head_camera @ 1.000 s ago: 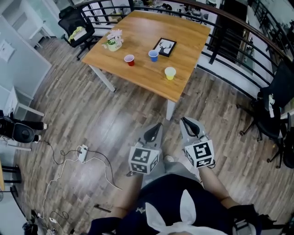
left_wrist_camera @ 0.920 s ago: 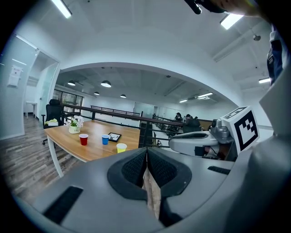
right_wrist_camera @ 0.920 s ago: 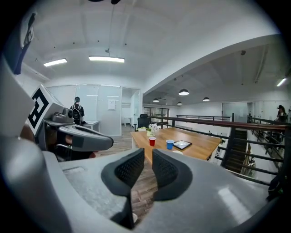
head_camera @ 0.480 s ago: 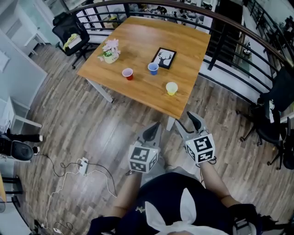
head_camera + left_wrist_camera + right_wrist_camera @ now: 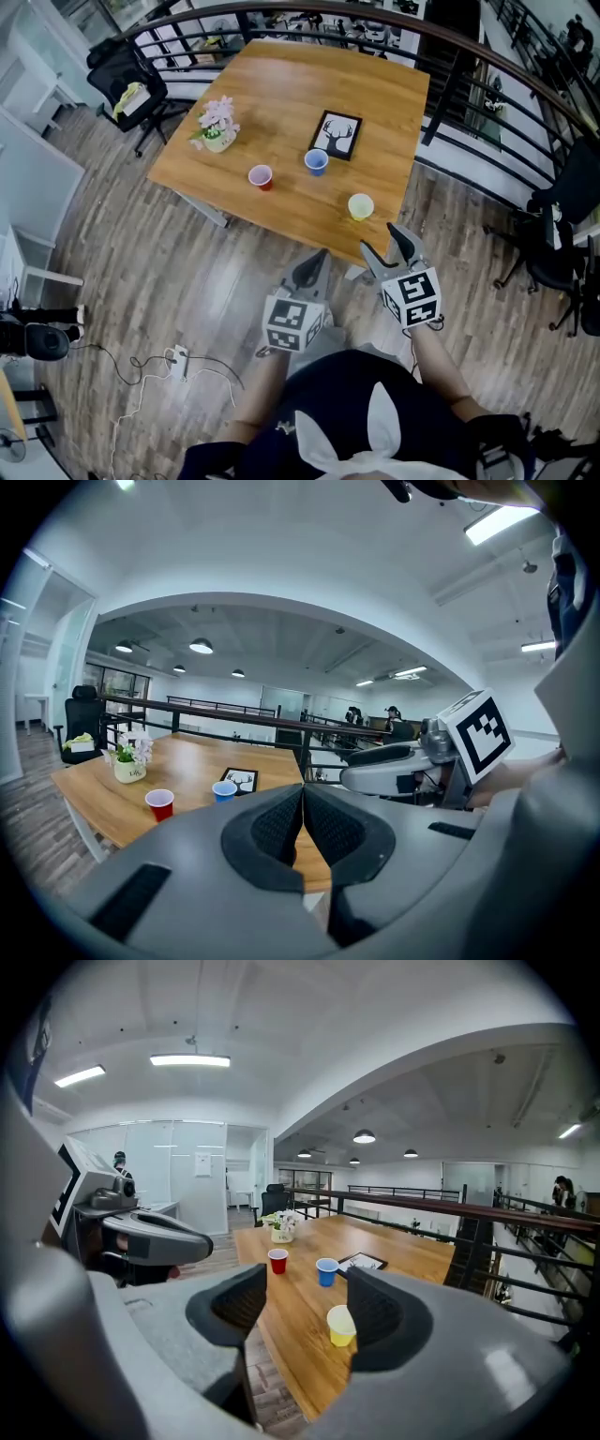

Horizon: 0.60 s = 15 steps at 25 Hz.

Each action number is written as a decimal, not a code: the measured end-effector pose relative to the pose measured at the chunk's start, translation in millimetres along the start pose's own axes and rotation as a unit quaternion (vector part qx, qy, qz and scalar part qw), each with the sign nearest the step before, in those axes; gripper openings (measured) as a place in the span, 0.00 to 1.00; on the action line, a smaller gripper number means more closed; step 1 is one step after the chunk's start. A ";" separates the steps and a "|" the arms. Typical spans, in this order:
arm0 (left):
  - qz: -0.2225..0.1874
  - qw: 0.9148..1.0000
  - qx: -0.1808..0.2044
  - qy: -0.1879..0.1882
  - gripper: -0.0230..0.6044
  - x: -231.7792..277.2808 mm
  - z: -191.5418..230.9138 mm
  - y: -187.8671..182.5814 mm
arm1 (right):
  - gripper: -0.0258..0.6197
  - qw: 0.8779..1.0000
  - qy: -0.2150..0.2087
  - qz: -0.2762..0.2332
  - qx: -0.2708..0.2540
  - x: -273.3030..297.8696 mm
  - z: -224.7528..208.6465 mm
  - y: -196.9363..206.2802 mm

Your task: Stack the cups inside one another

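Note:
Three small cups stand apart on a wooden table (image 5: 281,84): a red cup (image 5: 261,176), a blue cup (image 5: 316,161) and a yellow cup (image 5: 361,206) nearest the front edge. Both grippers hover over the floor just short of that edge. My left gripper (image 5: 317,262) is shut and empty, its pads (image 5: 281,822) together. My right gripper (image 5: 384,246) is opening with nothing between its fingers. In the right gripper view the yellow cup (image 5: 341,1325) shows ahead through the gap, with the blue cup (image 5: 326,1271) and red cup (image 5: 277,1261) farther off.
A flower pot (image 5: 217,127) and a framed deer picture (image 5: 336,135) also sit on the table. A black railing (image 5: 487,84) runs behind and to the right of it. Office chairs (image 5: 122,70) stand at the far left and right. Cables (image 5: 178,361) lie on the wood floor.
Both grippers have come forward toward the table's front edge. The right gripper's jaws have parted from shut to open. The left stays shut.

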<state>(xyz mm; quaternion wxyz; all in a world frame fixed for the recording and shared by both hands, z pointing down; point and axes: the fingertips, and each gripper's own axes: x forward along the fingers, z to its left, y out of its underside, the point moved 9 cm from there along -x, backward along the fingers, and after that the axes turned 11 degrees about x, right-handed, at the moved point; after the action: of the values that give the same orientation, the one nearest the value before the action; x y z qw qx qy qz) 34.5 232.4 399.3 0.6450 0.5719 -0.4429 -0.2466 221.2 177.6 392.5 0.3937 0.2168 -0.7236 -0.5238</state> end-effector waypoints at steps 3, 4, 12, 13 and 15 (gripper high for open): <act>0.001 1.000 0.000 0.008 0.07 10.1 29.3 1.5 | 0.45 1.000 0.013 0.007 0.004 26.2 -1.8 -3.0; 0.001 1.000 0.000 0.010 0.07 13.5 38.5 1.7 | 0.46 1.000 0.016 0.009 0.005 34.5 -2.6 -4.2; 0.005 1.000 -0.003 0.024 0.07 28.9 87.6 12.5 | 0.50 0.998 0.042 0.031 0.017 75.1 -2.1 0.0; 0.005 1.000 -0.005 0.025 0.07 30.0 90.5 14.4 | 0.50 0.998 0.045 0.036 0.018 77.8 -3.2 2.1; 0.007 1.000 -0.008 0.026 0.07 31.4 95.8 17.7 | 0.50 0.998 0.051 0.044 0.019 83.2 -6.5 6.2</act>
<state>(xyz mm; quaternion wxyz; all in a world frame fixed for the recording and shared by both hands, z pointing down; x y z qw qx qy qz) -35.4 160.7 420.8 0.6627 0.5699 -0.4278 -0.2304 177.4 115.6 427.7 0.4485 0.2184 -0.7215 -0.4803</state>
